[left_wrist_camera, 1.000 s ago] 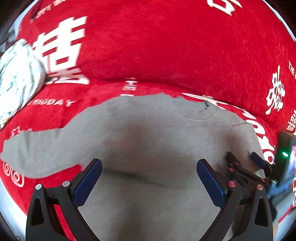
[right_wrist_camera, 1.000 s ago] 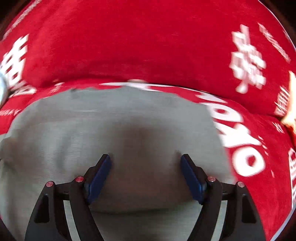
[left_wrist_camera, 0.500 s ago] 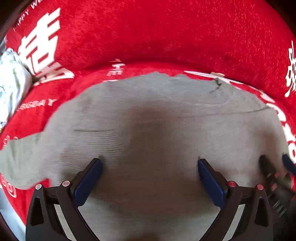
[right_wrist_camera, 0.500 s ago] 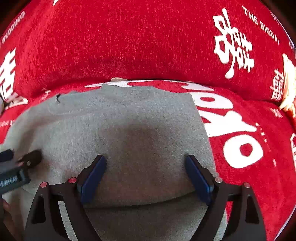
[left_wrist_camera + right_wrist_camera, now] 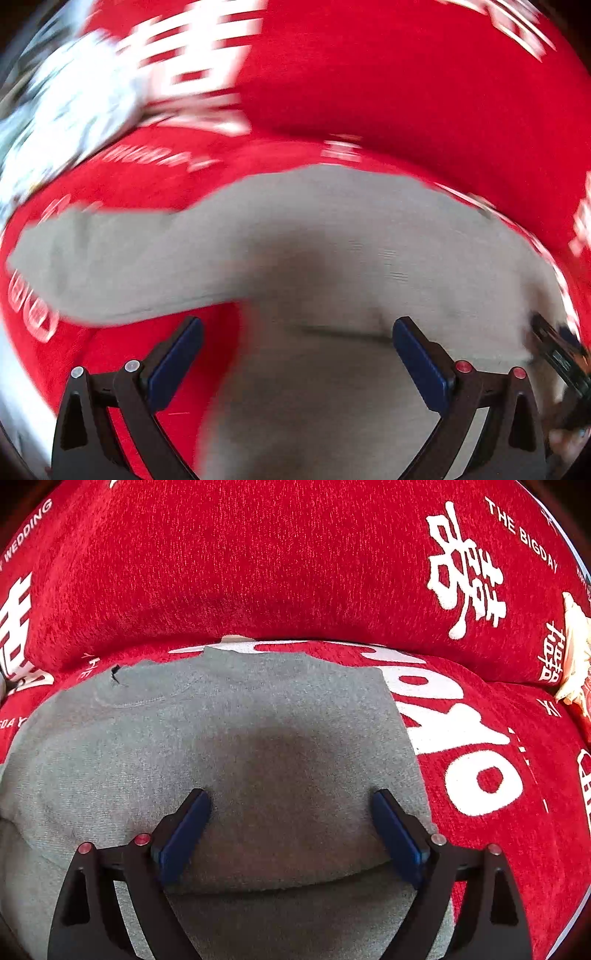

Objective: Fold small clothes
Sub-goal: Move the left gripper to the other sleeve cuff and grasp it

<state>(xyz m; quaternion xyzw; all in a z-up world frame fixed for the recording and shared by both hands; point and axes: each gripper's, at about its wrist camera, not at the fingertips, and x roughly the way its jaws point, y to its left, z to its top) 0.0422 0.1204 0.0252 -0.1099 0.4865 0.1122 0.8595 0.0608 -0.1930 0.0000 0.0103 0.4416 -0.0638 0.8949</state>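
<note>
- A red cover point(image 5: 258, 572) printed with white characters and lettering drapes over a sofa-like seat and backrest, giving a broad soft bed for folding.
- The grey sweater point(image 5: 221, 746) lies flat on the seat, neckline at 12 o'clock toward the backrest; its right edge runs straight, probably already turned in, while one sleeve point(image 5: 110, 266) stretches out to 9 o'clock in the left wrist view.
- A pale patterned bundle point(image 5: 62, 122), blurred, sits at 10 o'clock on the cover; what it is I cannot tell.
- The right gripper point(image 5: 291, 830) hovers over the body of the sweater, jaws spread wide and empty, likely to steady or smooth it.
- The left gripper point(image 5: 295, 350), also wide and empty, sits near the sleeve's root, seemingly placed to take that sleeve next.
</note>
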